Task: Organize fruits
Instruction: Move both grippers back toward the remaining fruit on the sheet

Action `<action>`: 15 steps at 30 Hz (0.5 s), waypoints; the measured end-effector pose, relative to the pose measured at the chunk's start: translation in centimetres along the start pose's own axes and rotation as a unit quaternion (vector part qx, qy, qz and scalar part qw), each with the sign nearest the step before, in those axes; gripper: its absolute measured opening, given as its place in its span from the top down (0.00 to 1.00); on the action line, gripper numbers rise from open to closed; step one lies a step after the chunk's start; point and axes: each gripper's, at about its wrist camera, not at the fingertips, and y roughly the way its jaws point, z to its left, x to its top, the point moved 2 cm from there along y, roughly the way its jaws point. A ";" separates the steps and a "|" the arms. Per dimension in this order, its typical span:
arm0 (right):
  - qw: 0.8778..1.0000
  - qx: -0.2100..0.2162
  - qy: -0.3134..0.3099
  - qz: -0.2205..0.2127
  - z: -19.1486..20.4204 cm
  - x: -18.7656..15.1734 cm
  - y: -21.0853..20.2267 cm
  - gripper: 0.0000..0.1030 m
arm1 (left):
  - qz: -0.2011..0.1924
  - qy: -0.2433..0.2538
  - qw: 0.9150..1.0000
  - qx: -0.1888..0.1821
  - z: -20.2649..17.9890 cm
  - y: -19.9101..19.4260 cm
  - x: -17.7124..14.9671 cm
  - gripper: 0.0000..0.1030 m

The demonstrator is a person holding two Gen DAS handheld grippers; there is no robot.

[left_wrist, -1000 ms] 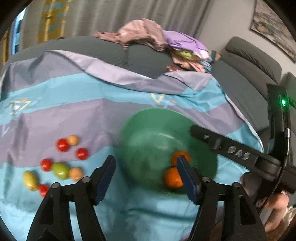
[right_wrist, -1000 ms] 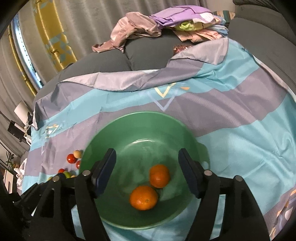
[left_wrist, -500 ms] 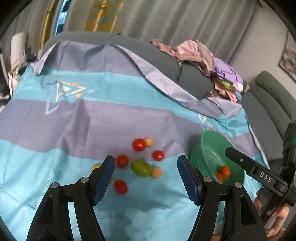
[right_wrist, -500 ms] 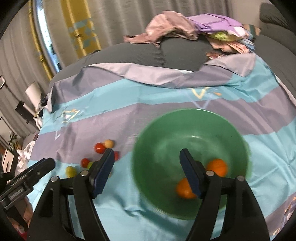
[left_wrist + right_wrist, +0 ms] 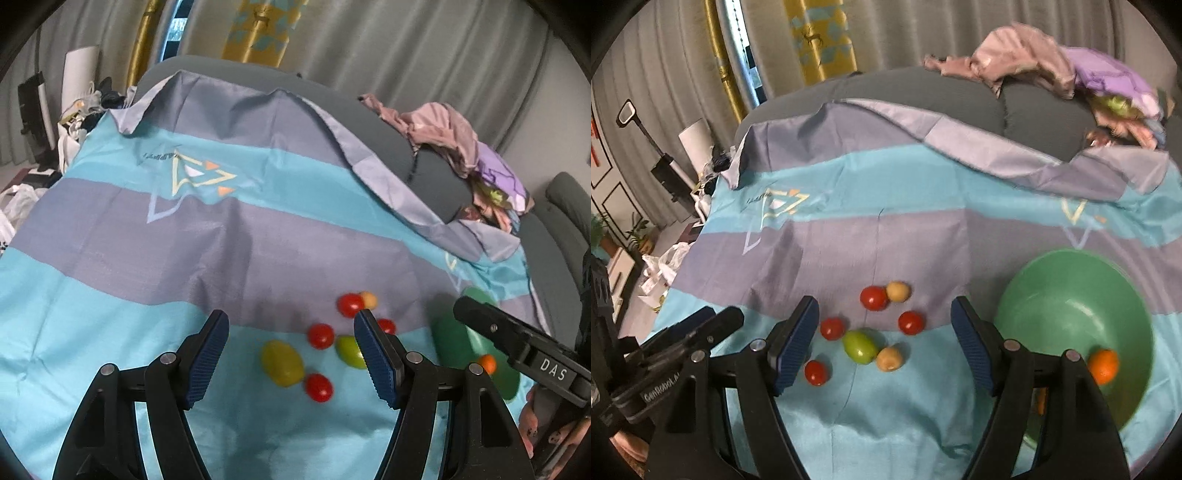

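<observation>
Loose fruits lie on the blue and grey striped cloth (image 5: 923, 236): several red tomatoes (image 5: 873, 298), a green fruit (image 5: 860, 346) and two tan fruits (image 5: 889, 358). A yellow-green fruit (image 5: 282, 362) shows in the left wrist view. To the right, the green bowl (image 5: 1071, 306) holds an orange (image 5: 1102, 365). My right gripper (image 5: 884, 314) hangs open above the cluster. My left gripper (image 5: 291, 325) is open too, just left of it, with the bowl (image 5: 448, 343) at the far right. Nothing sits between either pair of fingers.
A pile of pink and purple clothes (image 5: 1052, 66) lies on the grey sofa back behind the cloth. Curtains and a floor lamp (image 5: 646, 129) stand at the far left. Bags and clutter (image 5: 22, 199) sit off the cloth's left edge.
Both grippers have swung left, away from the green bowl, and now hover by the loose fruits. The bowl has slid to the right edge of both views.
</observation>
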 end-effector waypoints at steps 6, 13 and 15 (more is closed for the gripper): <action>0.999 0.027 0.010 0.025 -0.6 -0.6 1.8 0.36 | 0.029 -0.032 0.999 -0.013 1.5 1.2 -0.4 0.33; 0.997 0.057 -0.008 0.059 1.0 -1.4 4.2 0.57 | 0.074 -0.004 0.997 -0.007 0.5 2.8 -2.0 0.39; 0.995 0.062 -0.018 0.072 1.5 -1.5 5.4 0.58 | 0.082 0.015 0.997 0.001 -0.1 3.4 -2.5 0.41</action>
